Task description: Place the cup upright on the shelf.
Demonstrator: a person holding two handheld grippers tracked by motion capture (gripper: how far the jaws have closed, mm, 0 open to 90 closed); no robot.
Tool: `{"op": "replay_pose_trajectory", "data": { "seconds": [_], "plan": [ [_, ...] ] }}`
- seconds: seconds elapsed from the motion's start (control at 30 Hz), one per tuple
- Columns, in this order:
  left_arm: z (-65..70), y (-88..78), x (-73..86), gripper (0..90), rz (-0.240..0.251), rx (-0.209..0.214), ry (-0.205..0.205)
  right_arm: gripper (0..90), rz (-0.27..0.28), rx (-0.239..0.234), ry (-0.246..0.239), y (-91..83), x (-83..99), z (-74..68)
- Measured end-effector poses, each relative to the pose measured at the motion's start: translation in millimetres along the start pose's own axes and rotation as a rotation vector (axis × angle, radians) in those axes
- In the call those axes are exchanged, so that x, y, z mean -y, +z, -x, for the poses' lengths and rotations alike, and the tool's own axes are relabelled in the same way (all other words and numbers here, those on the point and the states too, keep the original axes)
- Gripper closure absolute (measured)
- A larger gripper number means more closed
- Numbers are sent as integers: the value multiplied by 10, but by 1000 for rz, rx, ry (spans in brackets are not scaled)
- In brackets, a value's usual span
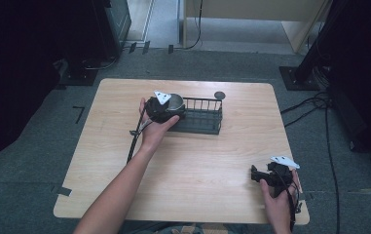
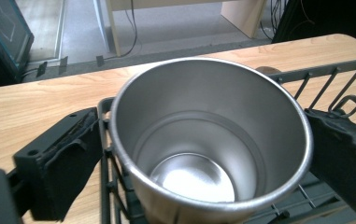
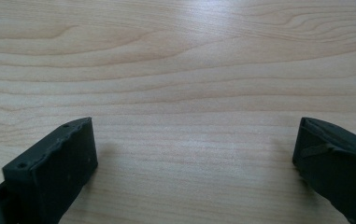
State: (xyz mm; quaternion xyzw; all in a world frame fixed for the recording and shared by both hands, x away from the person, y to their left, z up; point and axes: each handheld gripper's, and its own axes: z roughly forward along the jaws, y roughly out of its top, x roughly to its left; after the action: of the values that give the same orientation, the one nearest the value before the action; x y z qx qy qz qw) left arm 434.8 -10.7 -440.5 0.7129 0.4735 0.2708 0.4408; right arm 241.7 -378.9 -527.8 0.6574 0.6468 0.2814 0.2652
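Observation:
A shiny steel cup [image 1: 176,101] stands upright at the left end of a black wire rack [image 1: 203,120] near the table's far side. My left gripper [image 1: 172,106] reaches in from the left, one jaw on each side of the cup. In the left gripper view the empty cup [image 2: 189,182] sits between the pads [image 2: 68,163]; the left pad stands a sliver off the wall and the right one is at the rim. My right gripper [image 1: 255,174] rests low over the table's front right, jaws wide apart. In its own view the right gripper [image 3: 194,140] holds nothing, over bare wood.
A small dark round disc [image 1: 219,95] lies on the wooden table [image 1: 197,165] just behind the rack's right end. The rack's wire rail [image 2: 334,77] rises to the right of the cup. Cables and dark stands ring the table on the grey floor.

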Motion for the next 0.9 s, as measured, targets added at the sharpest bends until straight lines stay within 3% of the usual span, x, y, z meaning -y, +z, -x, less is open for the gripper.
{"op": "replay_pose_trajectory", "data": {
  "seconds": [0.2, 0.37, 0.9],
  "plan": [
    [-36, -155, -61, 0, 28, 19, -17, 0, 0, 0, 0, 0, 0, 0],
    [-57, -280, -73, 0, 44, 31, 4, 0, 0, 0, 1, 0, 0, 0],
    [-125, -621, 86, 0, 68, 60, 36, 0, 0, 0, 0, 0, 0, 0]
  ]
}}
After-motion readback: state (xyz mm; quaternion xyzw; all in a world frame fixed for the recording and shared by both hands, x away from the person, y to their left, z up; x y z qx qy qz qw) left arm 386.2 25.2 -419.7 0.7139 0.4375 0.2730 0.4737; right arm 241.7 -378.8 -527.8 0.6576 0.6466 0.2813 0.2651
